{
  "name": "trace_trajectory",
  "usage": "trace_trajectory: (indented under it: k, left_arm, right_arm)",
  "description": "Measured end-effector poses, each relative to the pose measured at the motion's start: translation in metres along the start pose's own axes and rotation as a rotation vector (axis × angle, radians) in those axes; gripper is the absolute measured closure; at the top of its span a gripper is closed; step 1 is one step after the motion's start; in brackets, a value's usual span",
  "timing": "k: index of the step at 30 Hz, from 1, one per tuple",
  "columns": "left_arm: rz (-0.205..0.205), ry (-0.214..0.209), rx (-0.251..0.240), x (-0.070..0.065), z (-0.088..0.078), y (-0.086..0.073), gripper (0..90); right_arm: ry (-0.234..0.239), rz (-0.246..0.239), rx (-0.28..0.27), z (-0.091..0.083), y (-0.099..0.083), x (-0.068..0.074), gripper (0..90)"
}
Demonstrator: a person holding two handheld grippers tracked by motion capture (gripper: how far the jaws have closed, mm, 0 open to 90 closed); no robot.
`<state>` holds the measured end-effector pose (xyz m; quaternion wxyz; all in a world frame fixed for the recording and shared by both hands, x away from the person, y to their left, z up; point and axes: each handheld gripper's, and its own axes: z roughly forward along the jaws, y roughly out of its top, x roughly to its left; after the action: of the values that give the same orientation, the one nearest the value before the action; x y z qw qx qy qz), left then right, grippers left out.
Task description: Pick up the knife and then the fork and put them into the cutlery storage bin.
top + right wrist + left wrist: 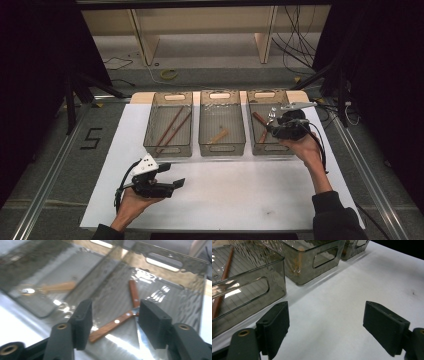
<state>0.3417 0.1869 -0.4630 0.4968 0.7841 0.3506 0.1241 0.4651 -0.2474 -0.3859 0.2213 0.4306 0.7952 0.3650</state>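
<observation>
1. While my right gripper hangs over the right bin, its jaws stand well apart with nothing between the pads.
2. Below them, on the bin floor, lies a wooden-handled knife, just under the gap, with a second wooden handle crossing beyond it.
3. My left gripper rests low, jaws wide and empty, over the white surface.
4. Left bin holds chopsticks; the middle bin a wooden piece.
5. Around the surface, dark curtains, grey floor, cables.
</observation>
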Motion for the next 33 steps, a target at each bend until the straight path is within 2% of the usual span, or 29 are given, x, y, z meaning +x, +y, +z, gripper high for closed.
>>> trace_trajectory:
  k: [3,5,9,12,18,33]
  left_arm:
    - [0.000,-0.004,0.001,0.000,0.000,0.000,20.3]
    - [-0.001,-0.004,0.002,0.000,0.001,0.000,20.3]
    - [0.001,-0.004,0.003,0.000,0.001,0.001,20.3]
    - [-0.003,-0.007,0.002,0.000,0.001,0.000,20.3]
    - [-0.003,-0.010,0.003,0.000,0.001,0.000,20.3]
    - [0.008,-0.032,0.019,-0.003,0.004,-0.001,20.4]
  right_arm:
    - [0.039,0.000,-0.021,-0.006,-0.006,0.009,40.9]
    - [0.050,0.002,-0.058,-0.009,-0.011,0.015,40.1]
    - [0.106,0.021,-0.081,-0.013,-0.016,0.025,38.3]
    - [0.132,0.016,-0.086,-0.016,-0.020,0.033,36.3]
    - [0.198,0.039,-0.099,-0.020,-0.030,0.045,34.0]
    - [0.292,0.036,-0.113,-0.029,-0.057,0.067,29.6]
